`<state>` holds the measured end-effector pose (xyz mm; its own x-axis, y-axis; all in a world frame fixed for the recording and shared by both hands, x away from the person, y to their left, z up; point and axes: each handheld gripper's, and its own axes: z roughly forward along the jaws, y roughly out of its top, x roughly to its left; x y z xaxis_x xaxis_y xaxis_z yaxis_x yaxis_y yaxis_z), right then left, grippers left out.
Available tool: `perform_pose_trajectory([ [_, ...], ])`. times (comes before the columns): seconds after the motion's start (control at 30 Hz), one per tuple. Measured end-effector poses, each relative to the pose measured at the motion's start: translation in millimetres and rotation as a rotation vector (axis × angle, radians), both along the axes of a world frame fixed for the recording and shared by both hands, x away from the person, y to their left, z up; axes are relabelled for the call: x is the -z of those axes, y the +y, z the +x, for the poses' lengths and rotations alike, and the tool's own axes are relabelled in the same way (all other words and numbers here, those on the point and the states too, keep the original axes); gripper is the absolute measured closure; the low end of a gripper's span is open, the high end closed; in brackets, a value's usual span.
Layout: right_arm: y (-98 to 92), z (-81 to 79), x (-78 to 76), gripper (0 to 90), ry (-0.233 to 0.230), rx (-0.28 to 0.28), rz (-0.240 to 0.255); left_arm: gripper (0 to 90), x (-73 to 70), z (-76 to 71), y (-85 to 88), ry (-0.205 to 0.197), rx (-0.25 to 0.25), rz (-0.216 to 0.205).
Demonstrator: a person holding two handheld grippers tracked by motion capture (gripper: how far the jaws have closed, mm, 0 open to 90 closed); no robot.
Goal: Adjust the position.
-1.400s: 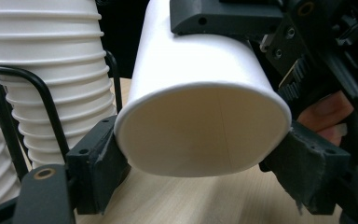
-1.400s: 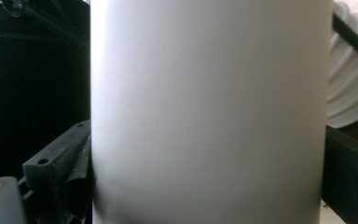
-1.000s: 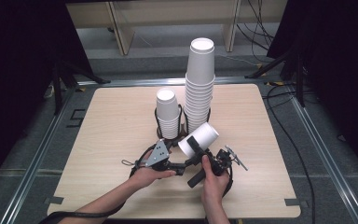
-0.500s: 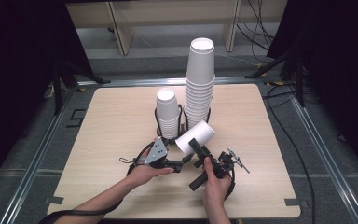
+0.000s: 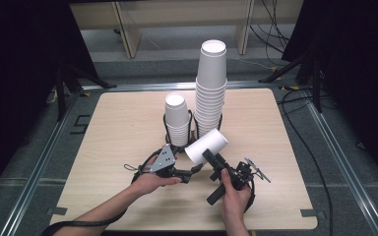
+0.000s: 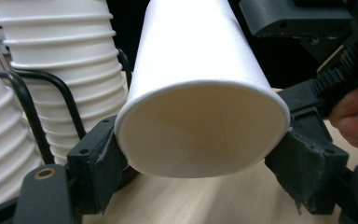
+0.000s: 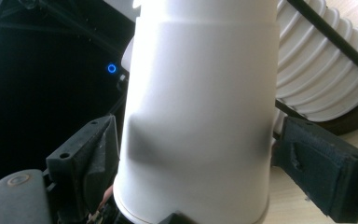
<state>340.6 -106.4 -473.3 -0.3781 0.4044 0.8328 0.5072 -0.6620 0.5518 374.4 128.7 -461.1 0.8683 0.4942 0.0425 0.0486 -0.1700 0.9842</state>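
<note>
A white paper cup [image 5: 206, 145] lies tilted above the table's front middle, held between both grippers. My left gripper [image 5: 193, 169] is shut on its wide rim, with a pad [image 6: 98, 158] pressing on each side of the cup [image 6: 200, 116]. My right gripper [image 5: 209, 157] reaches up from the right hand. Its jaws have just been closing with the cup [image 7: 200, 116] between them, and both pads [image 7: 91, 154] now press its wall, which shows a dent.
Just behind stand a tall stack of white cups [image 5: 211, 83] and a shorter stack [image 5: 177, 118], both in a black wire holder [image 5: 166, 129]. The wooden table [image 5: 118, 128] has a metal frame around it. Cables lie on the floor at the right.
The right gripper's jaws have come up around the cup and closed onto it. The cup has tipped slightly. The left gripper has kept its grip on the rim.
</note>
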Motion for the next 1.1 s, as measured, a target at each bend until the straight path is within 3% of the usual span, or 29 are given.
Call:
perform_pose_trajectory([
  [0.03, -1.2, -0.4, 0.4, 13.2, -0.003, -0.003, -0.001, 21.9, 0.8, -0.8, -0.1, -0.001, 0.004, -0.014],
  [0.23, -14.3, -4.8, 3.0, 13.4, -0.010, -0.043, -0.006, 21.9, -1.7, -2.1, 10.1, 0.011, 0.022, 0.001],
  [0.33, -19.6, -5.3, 2.2, 13.0, -0.019, -0.049, -0.023, 21.9, -2.3, -7.7, 14.8, 0.087, 0.014, -0.012],
  [0.37, -21.4, -4.5, 2.9, 12.9, -0.033, -0.058, -0.027, 21.9, -4.2, -2.5, 17.4, 0.016, 0.030, 0.003],
  [0.4, -22.5, -5.0, 2.3, 12.9, -0.034, -0.057, -0.044, 21.9, -4.6, -4.4, 19.3, 0.042, 0.028, 0.004],
  [0.47, -24.5, -4.2, 1.4, 12.7, -0.044, -0.074, -0.065, 21.8, -5.0, -4.3, 23.2, 0.041, 0.040, 0.006],
  [0.5, -24.9, -5.8, -0.1, 12.7, -0.027, -0.099, -0.055, 21.9, -5.7, -3.7, 25.4, 0.026, 0.046, 0.017],
  [0.53, -26.4, -2.6, 1.6, 12.5, -0.068, -0.104, -0.084, 21.9, -5.6, -4.0, 27.2, 0.021, 0.053, 0.023],
  [0.57, -27.2, -2.2, 1.1, 12.5, -0.078, -0.117, -0.100, 21.9, -4.7, -3.6, 28.3, 0.016, 0.062, 0.013],
  [0.67, -29.0, -0.6, 0.0, 12.4, -0.077, -0.129, -0.132, 21.9, -4.7, -4.5, 34.6, 0.029, 0.059, 0.035],
  [0.7, -30.1, -0.1, -0.2, 12.1, -0.079, -0.133, -0.148, 21.9, -3.7, -4.1, 34.8, 0.029, 0.064, 0.021],
  [0.77, -32.8, 0.4, 0.9, 11.9, -0.106, -0.155, -0.174, 21.9, -3.7, -5.2, 38.5, 0.041, 0.070, 0.042],
  [0.97, -35.9, 3.6, 0.0, 11.5, -0.116, -0.203, -0.300, 21.9, -1.3, -4.4, 44.3, 0.031, 0.100, 0.047],
  [1.0, -37.0, 5.2, 0.8, 11.5, -0.145, -0.224, -0.303, 21.9, -0.8, -4.9, 44.8, 0.037, 0.103, 0.049],
  [1.1, -39.1, 7.1, -1.5, 11.5, -0.148, -0.245, -0.348, 21.9, -1.1, -6.0, 47.8, 0.041, 0.116, 0.075],
])
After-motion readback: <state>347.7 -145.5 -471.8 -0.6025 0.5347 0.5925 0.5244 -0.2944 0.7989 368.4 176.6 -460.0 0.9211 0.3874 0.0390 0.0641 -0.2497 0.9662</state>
